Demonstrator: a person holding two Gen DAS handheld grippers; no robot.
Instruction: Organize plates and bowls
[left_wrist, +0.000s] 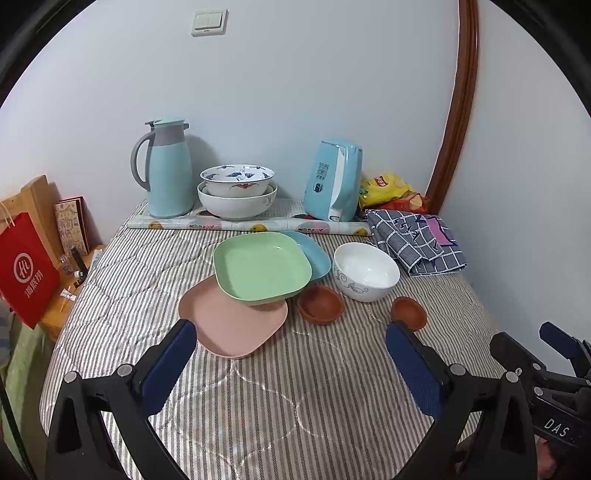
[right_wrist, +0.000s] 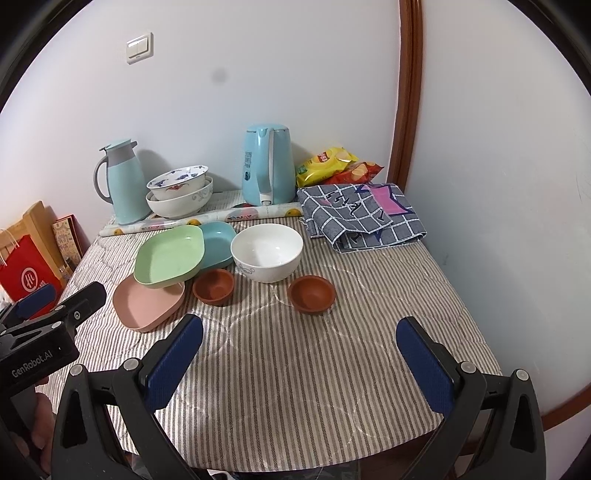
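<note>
**Over the striped worktop, nothing grasped yet**

Above the near edge of the striped quilted worktop (right_wrist: 295, 369) I hold both tools clear of the dishes, so I judge the sorting has not begun. My left hand-held gripper (left_wrist: 291, 363) is spread wide and carries nothing; its left pad sits just in front of the pink square plastic plate (left_wrist: 232, 321). My right hand-held gripper (right_wrist: 299, 360) is equally released, jaws apart over bare cloth.

The green square plastic plate (left_wrist: 264, 267) lies tilted across the pink one and over the blue square plastic plate (left_wrist: 314, 253). Beside them stand the white ceramic bowl with grey scrollwork (right_wrist: 266, 252) and two small brown clay bowls (right_wrist: 213, 286) (right_wrist: 311, 293), well apart from each other. Two larger ceramic bowls (left_wrist: 237, 192) are already nested by the wall.

My next move, I think, is stacking the plates squarely, which calls for pinching a thin rim, then nesting the brown bowls.
</note>
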